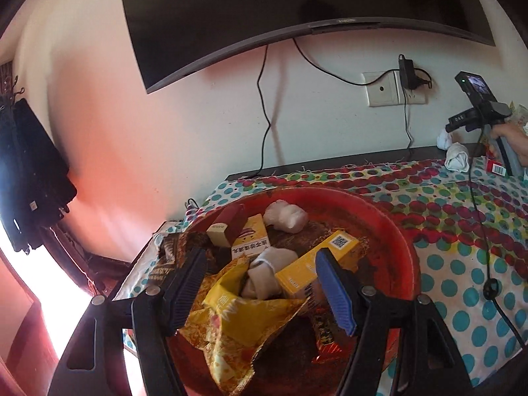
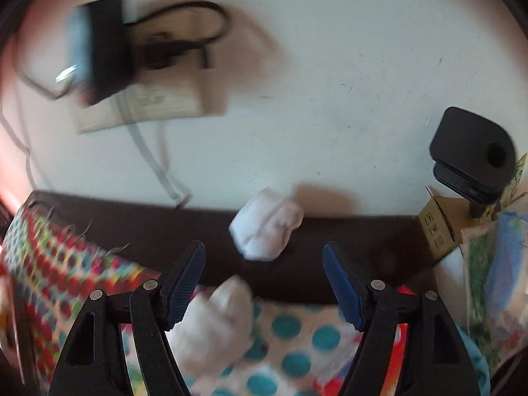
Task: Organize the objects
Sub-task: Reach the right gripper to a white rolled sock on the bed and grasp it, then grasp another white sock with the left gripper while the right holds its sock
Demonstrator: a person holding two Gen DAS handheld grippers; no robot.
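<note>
1. White wall fills the top of my left wrist view, with a dark television hung at twelve o'clock and a wall socket with a black adapter at two o'clock.
2. Below them a spotted cloth covers the table, and a red basin sits on it right ahead of me.
3. My left gripper hovers over the basin with its fingers spread and nothing between the pads.
4. Inside the basin I see a yellow box at one o'clock of my fingertips, a rolled white sock between them, a second white roll at twelve o'clock, a dark red box at eleven o'clock, and a crumpled yellow wrapper at six o'clock.
5. At three o'clock in this view a hand holds my other tool above two more white rolls near the table's far edge.
6. White wall again backs the right wrist view, much of it blurred, with the socket at ten o'clock and a black object at three o'clock.
7. My right gripper has its fingers spread and empty.
8. One white sock roll lies at twelve o'clock on the dark table edge, and another lies just beside my left finger on the spotted cloth.
9. A cardboard box stands at two o'clock.
</note>
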